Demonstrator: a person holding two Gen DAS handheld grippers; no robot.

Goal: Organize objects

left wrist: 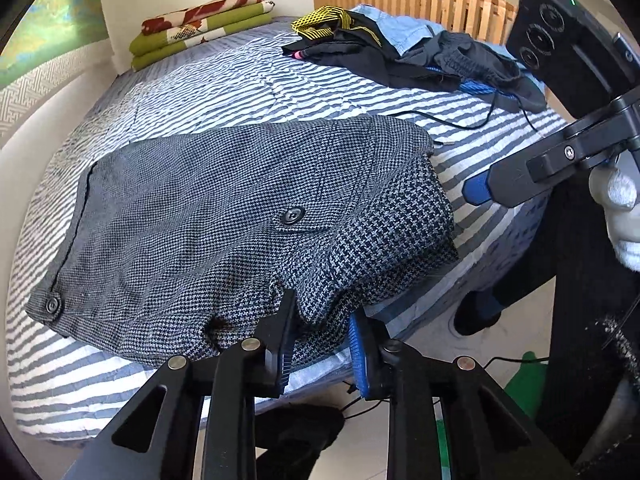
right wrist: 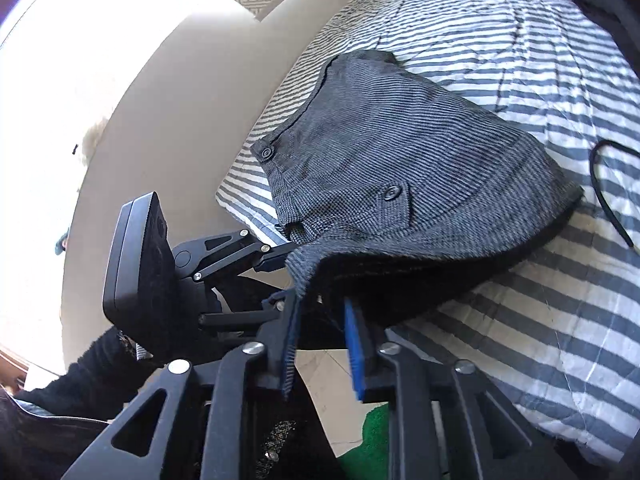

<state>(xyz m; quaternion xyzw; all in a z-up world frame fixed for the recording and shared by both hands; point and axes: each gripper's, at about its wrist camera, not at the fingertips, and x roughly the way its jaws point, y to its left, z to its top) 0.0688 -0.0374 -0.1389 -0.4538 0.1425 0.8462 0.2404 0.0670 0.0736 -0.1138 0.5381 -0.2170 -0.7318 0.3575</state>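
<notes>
We see the grey houndstooth garment [left wrist: 224,216] lying folded on the striped bed [left wrist: 240,80], its long axis running from about 9 to 3 o'clock in the left wrist view. Our left gripper [left wrist: 322,340] sits at the near 6 o'clock hem with cloth between its jaws, which stand narrow but not visibly pinched, so we cannot tell if it grips. Our right gripper [right wrist: 320,344] meets the edge at its 12 o'clock, jaws parted. Both are equally near.
</notes>
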